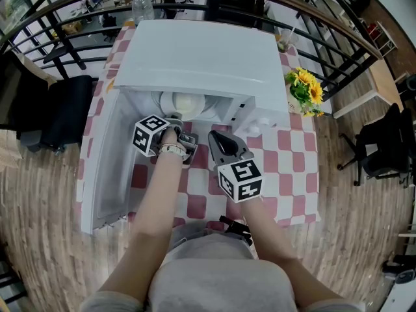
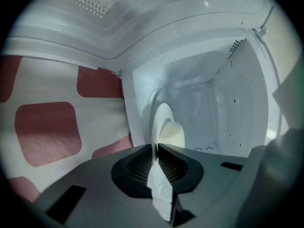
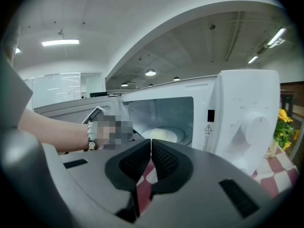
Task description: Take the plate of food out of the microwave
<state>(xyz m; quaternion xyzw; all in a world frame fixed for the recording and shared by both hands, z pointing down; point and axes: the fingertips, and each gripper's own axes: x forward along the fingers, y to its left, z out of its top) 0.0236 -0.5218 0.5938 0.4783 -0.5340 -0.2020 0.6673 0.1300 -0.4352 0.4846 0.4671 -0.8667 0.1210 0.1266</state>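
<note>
Clamping the near rim of the plate (image 2: 163,120), the left gripper (image 2: 156,150) reaches into the open microwave (image 1: 201,51). Its jaws are clenched over the thin lip, probably because that edge is the one hold that avoids the pale food (image 2: 174,135). The plate sits inside the cavity, at 12 o'clock from that gripper in the head view. The door (image 1: 103,168) hangs wide at 9 o'clock, leaving the exit free. The right gripper (image 3: 150,144) hovers at 4 o'clock over the checked table (image 1: 289,168), jaws pressed together on nothing, seemingly kept clear.
</note>
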